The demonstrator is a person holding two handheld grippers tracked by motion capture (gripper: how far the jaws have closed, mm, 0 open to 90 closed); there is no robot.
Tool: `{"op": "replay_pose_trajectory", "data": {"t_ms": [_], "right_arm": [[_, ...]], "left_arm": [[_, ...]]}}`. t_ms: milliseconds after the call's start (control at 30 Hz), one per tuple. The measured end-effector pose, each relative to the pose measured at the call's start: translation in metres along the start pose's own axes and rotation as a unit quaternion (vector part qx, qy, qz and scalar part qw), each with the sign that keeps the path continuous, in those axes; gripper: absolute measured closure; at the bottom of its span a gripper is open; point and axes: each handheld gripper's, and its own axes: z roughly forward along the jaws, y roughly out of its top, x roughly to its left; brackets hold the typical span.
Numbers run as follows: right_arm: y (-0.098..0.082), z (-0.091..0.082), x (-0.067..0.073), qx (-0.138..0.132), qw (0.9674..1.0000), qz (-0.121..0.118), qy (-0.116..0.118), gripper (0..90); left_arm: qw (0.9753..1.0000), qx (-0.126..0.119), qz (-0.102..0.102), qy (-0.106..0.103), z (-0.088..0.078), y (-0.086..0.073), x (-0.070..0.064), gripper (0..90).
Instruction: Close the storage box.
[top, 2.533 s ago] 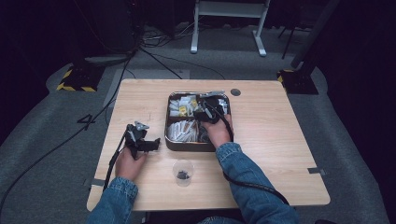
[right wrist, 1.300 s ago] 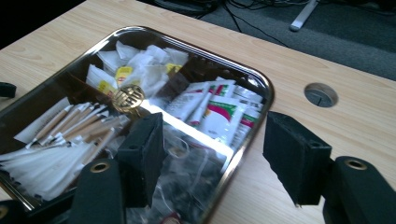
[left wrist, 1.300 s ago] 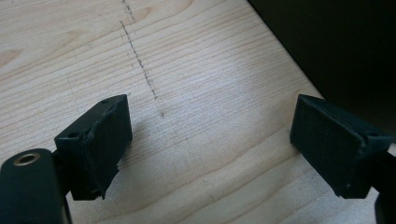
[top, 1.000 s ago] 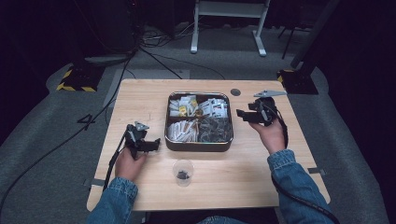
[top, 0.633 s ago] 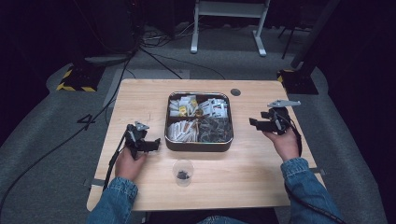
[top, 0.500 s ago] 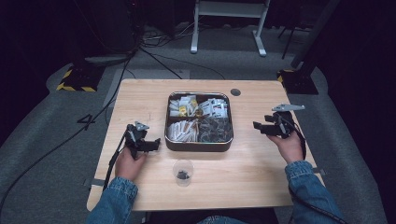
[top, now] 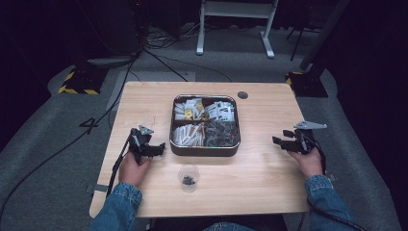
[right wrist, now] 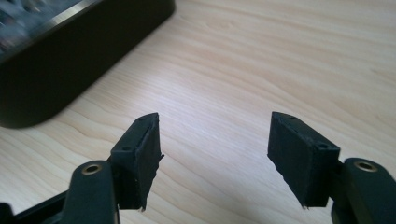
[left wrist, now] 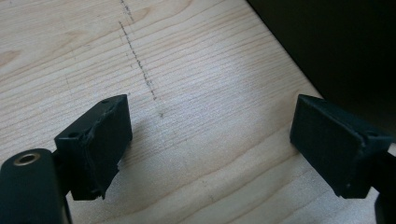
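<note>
A dark square tin (top: 205, 147) of sachets sits mid-table. In front of it stands a small clear cup (top: 188, 177) with dark bits inside. My left gripper (top: 160, 147) rests on the wood just left of the tin and points at its wall. In the left gripper view its jaws (left wrist: 212, 116) stand wide open over bare wood. My right gripper (top: 279, 140) is low over the table, well to the right of the tin, pointing left. Its jaws (right wrist: 215, 123) have just been opening, they stand open and nothing is between them. The tin's wall (right wrist: 70, 70) is beyond them.
The wooden table (top: 260, 168) has bare room right of the tin and along the front edge. A round grommet (top: 242, 95) lies behind the tin. Cables trail from both grippers; a white stand (top: 234, 19) is on the floor beyond.
My right hand has come away from over the tin, moving out to the right, toward the front and lower. The left hand has stayed put.
</note>
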Motion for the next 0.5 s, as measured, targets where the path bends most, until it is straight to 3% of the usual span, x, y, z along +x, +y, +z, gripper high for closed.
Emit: {"op": "replay_pose_trajectory", "data": {"t_ms": [167,267,333,500], "right_arm": [[-0.02,0.01,-0.015,0.026,0.9993,0.018,-0.019,33.7],[-0.027,0.015,-0.019,0.042,0.9987,0.01,-0.026,31.8],[-0.03,0.016,-0.018,0.035,0.9989,-0.01,-0.029,30.6],[-0.03,0.02,-0.018,0.031,0.9988,-0.009,-0.036,23.4]], "left_arm": [[1.0,0.0,0.001,0.0,0.0,0.0,0.0,13.2],[1.0,0.0,0.002,-0.001,0.0,0.0,0.0,13.2],[1.0,0.0,0.002,-0.001,0.0,0.0,0.0,13.2],[1.0,0.0,0.003,-0.002,0.0,0.0,0.0,13.2]]}}
